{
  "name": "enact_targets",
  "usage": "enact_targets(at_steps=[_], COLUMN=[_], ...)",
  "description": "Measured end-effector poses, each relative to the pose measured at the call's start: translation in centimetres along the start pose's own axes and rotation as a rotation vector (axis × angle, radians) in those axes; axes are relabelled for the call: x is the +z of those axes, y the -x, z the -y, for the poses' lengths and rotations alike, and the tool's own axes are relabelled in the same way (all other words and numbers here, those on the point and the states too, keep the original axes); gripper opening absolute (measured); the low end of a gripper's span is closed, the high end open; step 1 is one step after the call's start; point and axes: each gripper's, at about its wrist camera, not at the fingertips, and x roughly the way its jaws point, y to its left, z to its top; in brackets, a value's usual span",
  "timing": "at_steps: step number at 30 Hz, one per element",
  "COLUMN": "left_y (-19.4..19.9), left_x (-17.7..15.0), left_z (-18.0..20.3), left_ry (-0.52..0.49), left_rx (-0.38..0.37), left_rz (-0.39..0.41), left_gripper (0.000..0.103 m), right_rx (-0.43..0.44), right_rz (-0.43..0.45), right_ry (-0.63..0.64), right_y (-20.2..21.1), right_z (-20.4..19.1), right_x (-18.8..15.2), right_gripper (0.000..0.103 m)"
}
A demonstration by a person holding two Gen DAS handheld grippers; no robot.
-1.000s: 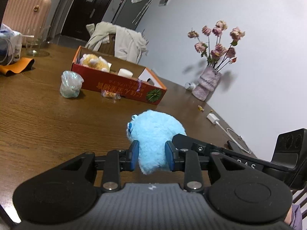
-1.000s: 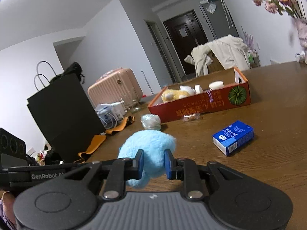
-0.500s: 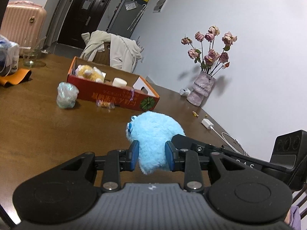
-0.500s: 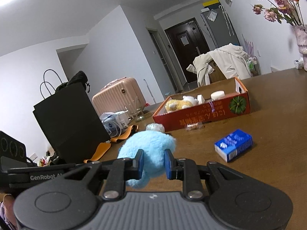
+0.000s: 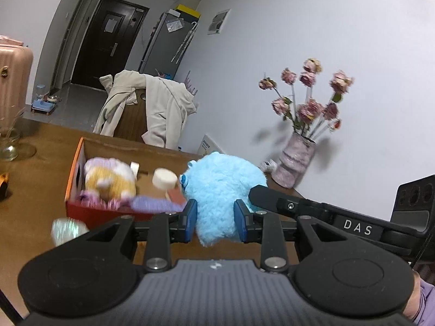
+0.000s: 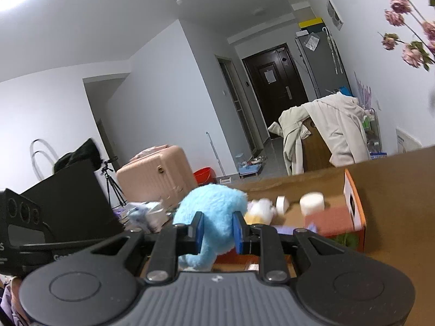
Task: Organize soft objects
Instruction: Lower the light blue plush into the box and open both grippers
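Moved: both tongs are carrying the blue plush toy (image 5: 223, 187) up off the tabletop (image 5: 35, 163), closer to the box.
Left tongs (image 5: 214, 217): pinching the toy.
Right tongs (image 6: 217, 231): pinching it too.
Toy: hanging just before the orange box (image 5: 74, 168), slightly right.

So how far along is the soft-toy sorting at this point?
Done: a yellow plush already lies in the orange box. In hand: the left gripper and right gripper both clamp the blue plush, held beside the box. Left: dropping it in; a crinkly ball sits outside the box.
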Motion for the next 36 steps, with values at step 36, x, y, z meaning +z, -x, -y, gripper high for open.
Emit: enact_targets(at_steps=[36], left_y=[-5.4], left_x=[6.4], left_z=[-4.7], left_ry=[-0.223], left_rx=[0.196], left_rz=[-0.071], left_gripper=[0.070], right_rx=[-0.169], right_rz=[-0.173], right_ry=[0.045], right_y=[-12.3], right_z=[8.1], right_x=[5.3], right_gripper=[0.057])
